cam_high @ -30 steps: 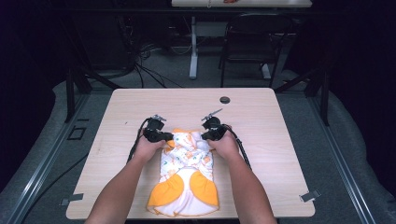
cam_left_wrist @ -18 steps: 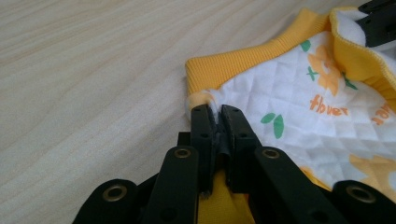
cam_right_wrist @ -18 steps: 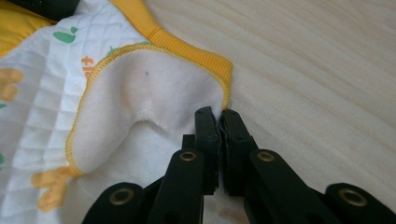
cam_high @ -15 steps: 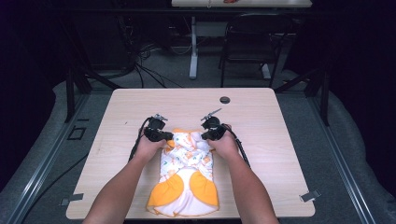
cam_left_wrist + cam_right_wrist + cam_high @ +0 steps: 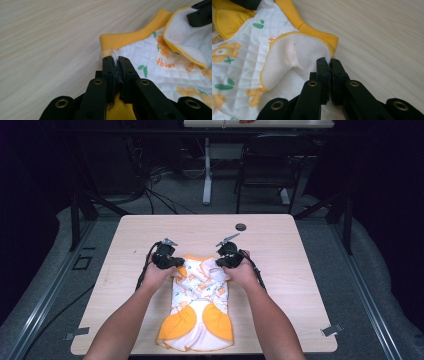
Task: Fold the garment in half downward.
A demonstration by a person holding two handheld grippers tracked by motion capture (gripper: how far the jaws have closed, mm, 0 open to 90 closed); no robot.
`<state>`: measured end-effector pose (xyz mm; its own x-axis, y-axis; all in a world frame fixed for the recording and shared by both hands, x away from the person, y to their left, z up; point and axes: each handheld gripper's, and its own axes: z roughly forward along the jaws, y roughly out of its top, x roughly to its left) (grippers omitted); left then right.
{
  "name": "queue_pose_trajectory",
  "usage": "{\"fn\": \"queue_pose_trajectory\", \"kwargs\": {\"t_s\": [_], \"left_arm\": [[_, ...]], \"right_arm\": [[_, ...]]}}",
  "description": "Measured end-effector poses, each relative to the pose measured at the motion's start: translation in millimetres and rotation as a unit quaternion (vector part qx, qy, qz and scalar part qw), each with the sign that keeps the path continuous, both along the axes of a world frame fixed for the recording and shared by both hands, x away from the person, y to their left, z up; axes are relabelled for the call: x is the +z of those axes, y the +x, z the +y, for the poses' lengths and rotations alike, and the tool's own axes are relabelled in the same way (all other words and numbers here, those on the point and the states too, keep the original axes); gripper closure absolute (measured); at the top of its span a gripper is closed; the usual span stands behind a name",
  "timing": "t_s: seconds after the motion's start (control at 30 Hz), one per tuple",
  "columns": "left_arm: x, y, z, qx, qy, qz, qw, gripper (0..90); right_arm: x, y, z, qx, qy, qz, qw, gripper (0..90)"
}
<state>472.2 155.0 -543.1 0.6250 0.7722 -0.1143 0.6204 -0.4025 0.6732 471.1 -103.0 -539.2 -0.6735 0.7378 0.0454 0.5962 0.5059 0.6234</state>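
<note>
A small white quilted garment (image 5: 200, 295) with orange flowers and yellow trim lies flat on the wooden table (image 5: 280, 250), its yellow ribbed top edge farthest from the person. My left gripper (image 5: 179, 265) is at the garment's top left corner. In the left gripper view the jaws (image 5: 115, 60) have just been closing and now pinch the fabric (image 5: 155, 60) beside the yellow band. My right gripper (image 5: 220, 265) is at the top right corner. In the right gripper view it (image 5: 329, 61) is shut on a folded-over white flap of the garment (image 5: 242, 65).
A small black round disc (image 5: 241, 226) lies near the table's far edge. Bare wood surrounds the garment on the left, right and far sides. A dark chair (image 5: 270, 165) and cables stand on the floor behind the table.
</note>
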Motion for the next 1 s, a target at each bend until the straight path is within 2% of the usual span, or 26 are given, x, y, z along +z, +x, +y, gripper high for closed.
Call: {"fn": "queue_pose_trajectory", "kwargs": {"t_s": [0.33,0.47,0.53,0.67,0.93,1.0], "left_arm": [[19.6,-0.9,2.8,-0.002,-0.005,-0.023,0.9997,84.5],[27.4,-0.6,5.3,-0.001,-0.009,-0.034,0.9994,84.5],[30.7,-0.3,7.9,0.003,-0.010,-0.037,0.9992,84.5],[38.5,1.0,11.7,0.006,-0.016,-0.048,0.9987,84.7],[56.0,3.9,12.6,0.004,-0.016,-0.069,0.9975,84.8],[60.5,4.2,12.0,0.003,-0.018,-0.080,0.9966,84.8]], "right_arm": [[18.8,-4.8,-5.6,-0.002,0.013,-0.030,0.9995,87.1],[29.9,-4.4,-4.2,0.009,0.005,-0.044,0.9990,87.1],[36.5,-4.4,-3.5,0.010,0.008,-0.054,0.9984,87.1],[47.7,-3.7,-0.8,0.020,-0.005,-0.063,0.9978,87.1],[65.1,-1.5,5.0,0.025,-0.021,-0.086,0.9957,87.1],[68.7,-1.2,5.4,0.022,-0.021,-0.092,0.9952,87.1]]}}
